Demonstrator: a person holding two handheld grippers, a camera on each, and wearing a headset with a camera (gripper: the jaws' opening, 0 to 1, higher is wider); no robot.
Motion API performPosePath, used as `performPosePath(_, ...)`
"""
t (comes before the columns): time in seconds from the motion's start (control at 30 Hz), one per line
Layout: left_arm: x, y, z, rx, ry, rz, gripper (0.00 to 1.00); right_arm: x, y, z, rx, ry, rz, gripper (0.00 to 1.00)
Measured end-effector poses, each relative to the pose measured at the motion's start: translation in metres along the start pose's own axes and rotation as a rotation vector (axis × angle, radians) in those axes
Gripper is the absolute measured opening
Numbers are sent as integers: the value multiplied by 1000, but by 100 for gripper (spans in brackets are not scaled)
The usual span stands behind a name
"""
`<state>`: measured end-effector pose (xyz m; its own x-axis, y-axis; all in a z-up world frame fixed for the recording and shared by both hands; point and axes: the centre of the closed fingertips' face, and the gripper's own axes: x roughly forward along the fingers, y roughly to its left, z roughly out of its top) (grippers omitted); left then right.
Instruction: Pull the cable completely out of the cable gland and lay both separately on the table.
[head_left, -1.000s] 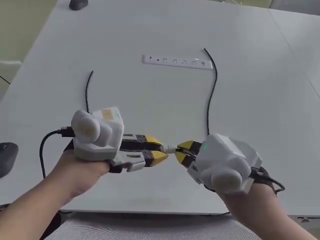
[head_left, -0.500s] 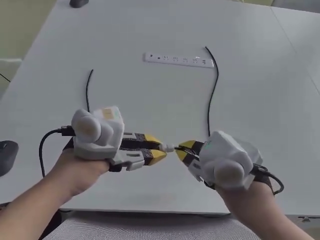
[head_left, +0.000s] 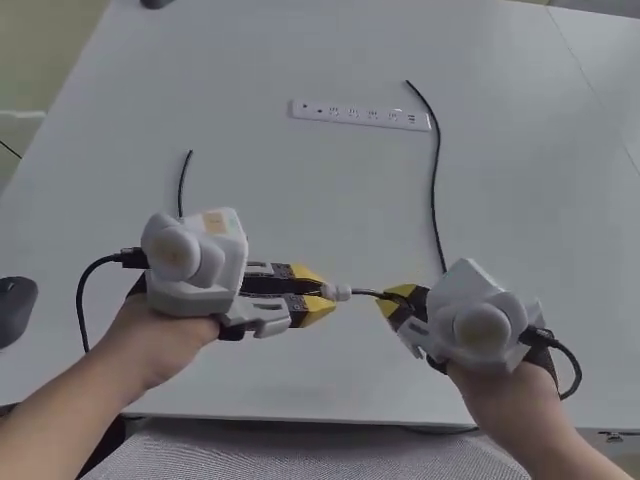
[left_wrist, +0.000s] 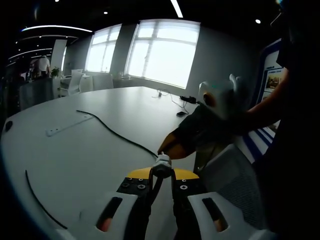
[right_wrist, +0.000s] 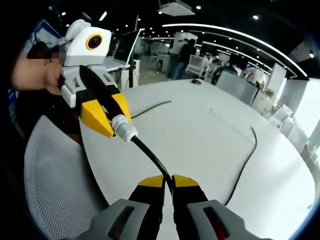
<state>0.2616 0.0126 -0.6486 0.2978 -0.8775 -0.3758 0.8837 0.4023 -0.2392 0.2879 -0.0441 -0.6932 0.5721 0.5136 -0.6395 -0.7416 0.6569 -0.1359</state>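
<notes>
Cable (right_wrist: 150, 157) is strung in the air over the near part of the white table (head_left: 300, 190), a short black stretch between my two tools, and nothing of the pair lies on the surface yet. My left gripper (head_left: 322, 300) has its yellow-tipped jaws pressed together on the cable gland (left_wrist: 161, 165), whose pale ribbed end sticks out just past the tips. My right gripper (right_wrist: 167, 181) has its jaws closed on the cable just beside the gland. I judge the cable light, thin and limp enough to bend, with a smooth jacket that could slide through my pads if the gland's seal grips it hard. I would therefore hold it close to the gland, as the right jaws do, and pull straight along its length, not sideways. I cannot tell how much of it is still inside or behind the gland. The gland looks like small, hard, light plastic, stiff enough to bear a firm squeeze, and round enough that it might twist or pop out of the left jaws. The ribbed body, not the narrow nose, seems the better place to clamp.
</notes>
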Motion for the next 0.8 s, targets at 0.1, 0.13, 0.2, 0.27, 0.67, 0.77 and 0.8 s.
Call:
performPosePath(0.1, 0, 0, 1, -6, -6, 1, 14, 0, -5, -3, 30, -2, -21, 0)
performPosePath(0.13, 0, 0, 1, -7, -6, 0, 14, 0, -6, -5, 55, 1, -21, 0)
performPosePath(0.2, 0, -1, 1, -5, -7, -1, 14, 0, -7, -7, 72, 1, -22, 0)
performPosePath(0.27, 0, -2, 1, -2, -4, -1, 14, 1, -5, -8, 86, 0, -17, 0)
performPosePath(0.67, 1, -4, 0, -2, 0, 1, 14, 1, -6, -12, 158, -2, -23, 0)
performPosePath(0.77, -1, -4, 1, -7, -5, 1, 14, 0, -16, -22, 205, 15, -55, 0)
performPosePath(0.8, -2, -4, 2, -6, -9, 0, 14, 0, -18, -29, 257, 33, -52, 0)
